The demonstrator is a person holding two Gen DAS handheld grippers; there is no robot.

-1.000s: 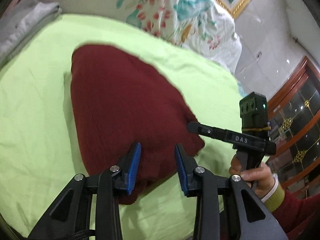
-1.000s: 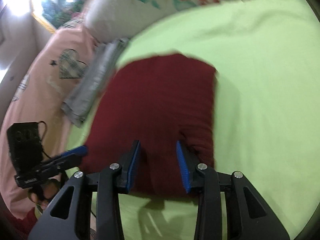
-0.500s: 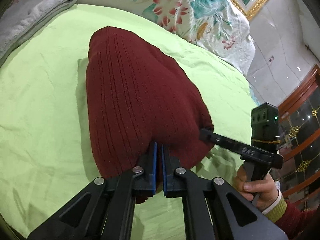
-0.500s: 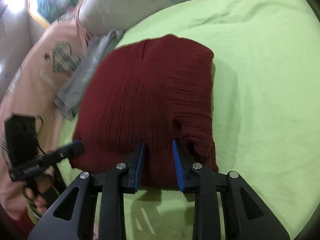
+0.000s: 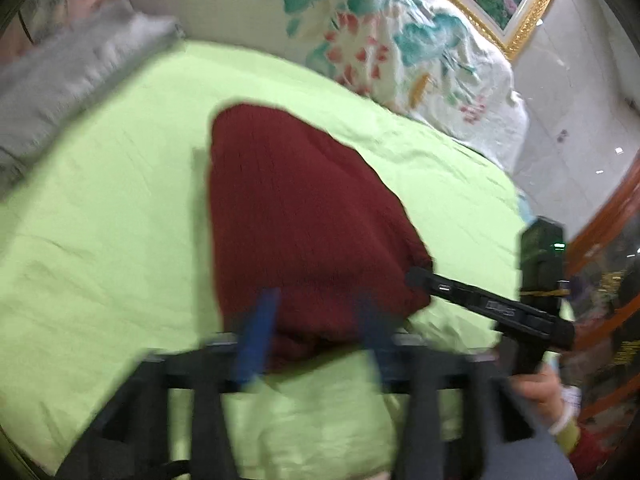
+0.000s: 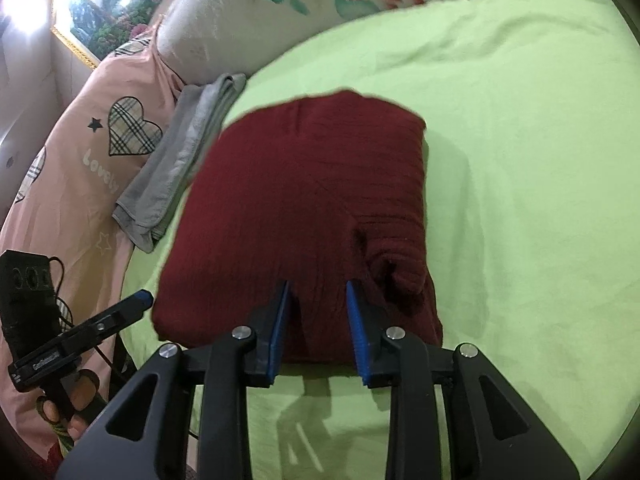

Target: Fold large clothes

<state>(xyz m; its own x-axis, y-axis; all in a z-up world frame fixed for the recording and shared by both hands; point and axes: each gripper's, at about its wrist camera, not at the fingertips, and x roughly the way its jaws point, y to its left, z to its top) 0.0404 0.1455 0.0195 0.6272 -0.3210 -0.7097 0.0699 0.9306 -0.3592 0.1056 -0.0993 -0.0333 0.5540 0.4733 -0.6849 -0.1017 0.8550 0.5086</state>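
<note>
A dark red knitted sweater lies folded in a compact block on the light green bed sheet; it also shows in the right wrist view. My left gripper is open, its blurred blue pads at the sweater's near edge, holding nothing. My right gripper is open, its pads just at the near edge of the sweater, empty. The right gripper shows in the left wrist view touching the sweater's right corner. The left gripper shows at the lower left of the right wrist view.
A folded grey garment lies left of the sweater at the sheet's edge. A pink quilt with plaid hearts and a floral white quilt lie behind. A wooden cabinet stands at the right.
My left gripper was shut on the sweater's near edge half a second ago and is now open and drawn back. My right gripper has opened wider. The sweater lies flatter.
</note>
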